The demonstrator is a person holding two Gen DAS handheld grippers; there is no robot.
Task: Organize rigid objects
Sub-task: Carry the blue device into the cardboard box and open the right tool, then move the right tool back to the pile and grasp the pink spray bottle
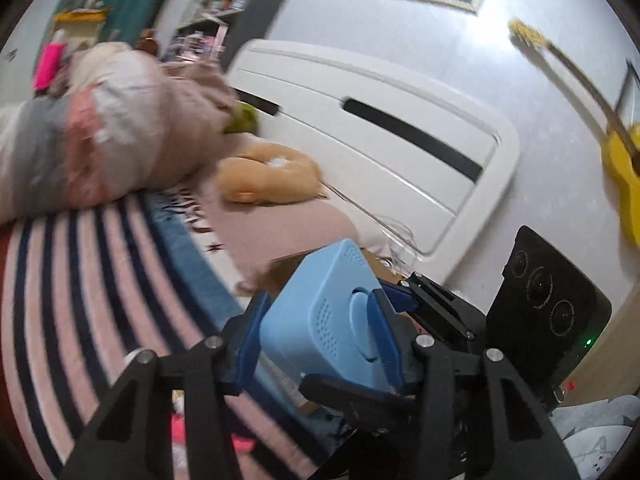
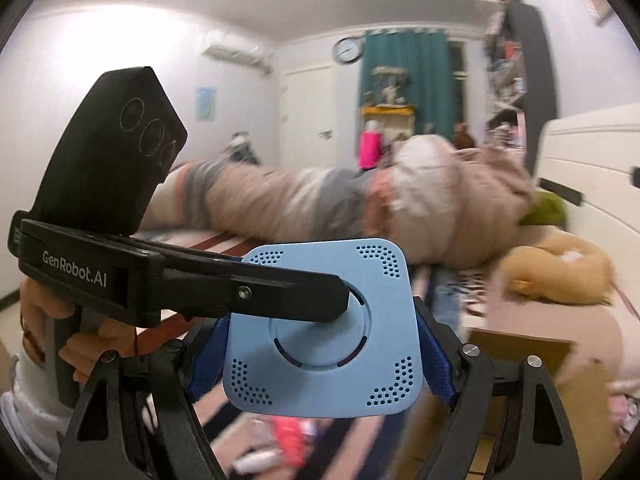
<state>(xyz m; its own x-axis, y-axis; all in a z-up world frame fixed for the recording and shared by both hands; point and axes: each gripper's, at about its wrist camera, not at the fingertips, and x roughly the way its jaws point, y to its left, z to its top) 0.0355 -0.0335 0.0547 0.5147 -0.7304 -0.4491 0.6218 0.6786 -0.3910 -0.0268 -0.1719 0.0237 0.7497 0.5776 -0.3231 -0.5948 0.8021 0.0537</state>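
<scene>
My right hand-held gripper (image 2: 322, 354) is clamping the light-blue perforated box (image 2: 324, 328) by its side edges, while my left hand-held gripper (image 1: 316, 344) is pinching its flat faces, both holding it raised above the striped bed (image 1: 100, 280).

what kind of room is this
Most likely a bedroom, perhaps a child's. A bed with a white panelled headboard carries a bundled pink and grey quilt and a tan plush toy; a yellow guitar leans on the wall.

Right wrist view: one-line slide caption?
Both grippers, right and left, clamp a blue box above the striped bed.
</scene>
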